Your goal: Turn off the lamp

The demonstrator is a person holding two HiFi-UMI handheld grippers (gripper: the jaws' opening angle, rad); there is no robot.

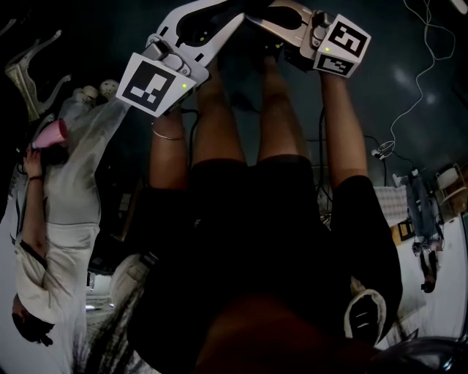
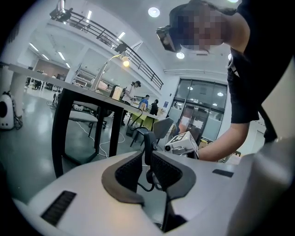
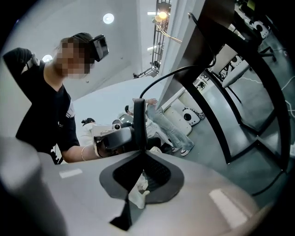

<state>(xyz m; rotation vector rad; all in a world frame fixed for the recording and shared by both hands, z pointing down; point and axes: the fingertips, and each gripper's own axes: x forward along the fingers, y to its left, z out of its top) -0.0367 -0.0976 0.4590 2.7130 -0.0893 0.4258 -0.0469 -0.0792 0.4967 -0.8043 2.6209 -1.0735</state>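
- the lamp (image 2: 124, 61) stands on the top of a black table (image 2: 62, 133), towards its far end; its thin neck curves over and its head glows lit.
- the left gripper (image 2: 148, 138) is down low beside the table, well apart from the lamp, with its two jaws pressed together and nothing between them.
- the right gripper (image 3: 139, 106) is just beside the left one, tips nearly meeting in the head view; its jaws are closed too and grip nothing.
- in the right gripper view the scene is rolled over, so the table's black legs run aslant on the right and the lit lamp sits at the top edge.
- the floor (image 2: 27, 156) is smooth, grey-green and shiny, with reflections of the lights on it.
- a white cable (image 2: 99, 143) trails across the floor under the table.
- the room is a large, bright hall with round ceiling lights (image 2: 153, 12), a dark railing (image 2: 101, 34) high up along a gallery, and glass doors (image 2: 203, 115) at the far side.
- further tables and some people stand in the distance behind the black table.
- a bystander in light clothes (image 1: 55, 197) stands at the left of the head view.
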